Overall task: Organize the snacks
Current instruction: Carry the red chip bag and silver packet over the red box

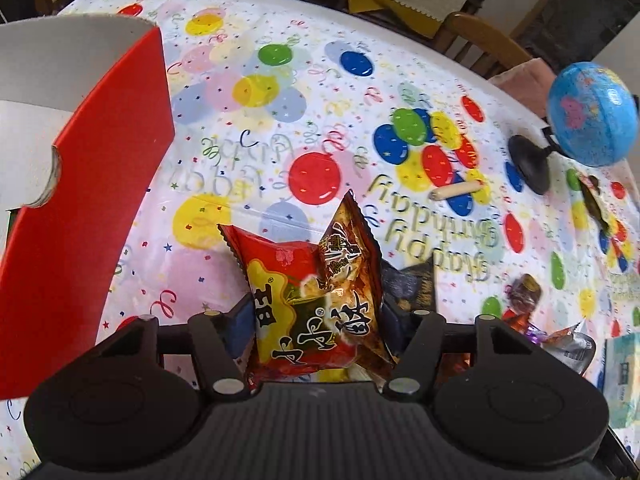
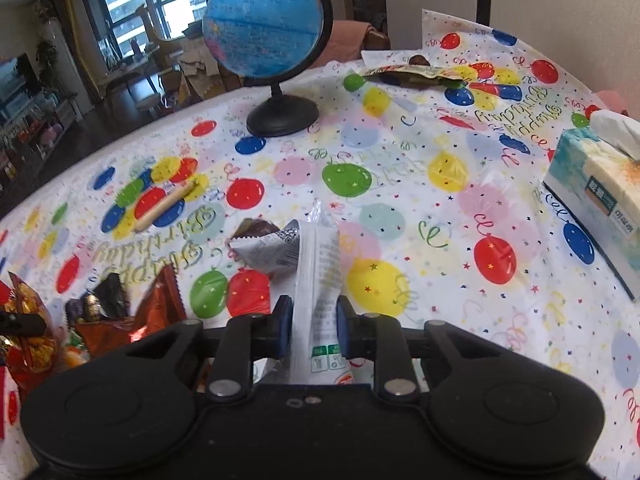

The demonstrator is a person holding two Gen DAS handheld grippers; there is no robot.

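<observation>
Left wrist view: two snack packets sit between the fingers of the left gripper (image 1: 318, 312). One is a red packet (image 1: 280, 300) with yellow and dark green panels and bold black characters; the other is a brown packet (image 1: 352, 264) with white characters, overlapping the red one on its right side. Both fingers press against the pair, so this gripper is clamped on them. They are held above the tablecloth (image 1: 280, 112), which is white with coloured balloons and "Happy Birthday" script. At left stands a red box (image 1: 100, 168) with a white inside; what it holds cannot be seen from here. More wrapped snacks (image 1: 528, 300) lie on the cloth at right.

Right wrist view: right gripper (image 2: 312, 320) is closed on a white sachet (image 2: 320, 272), its blue pads (image 2: 285, 320) squeezing the sachet from both sides. Small grey print and a green mark show on the sachet, too fine to read. A crumpled silver wrapper (image 2: 268, 252) with a QR code lies just beyond it. A heap of red and brown snacks (image 2: 108, 312) lies at lower left. Further out: a globe (image 2: 264, 20) on a black stand, a wooden stick (image 2: 168, 204), and a tissue box (image 2: 600, 184) with a tissue sticking up from it, at the right edge.
</observation>
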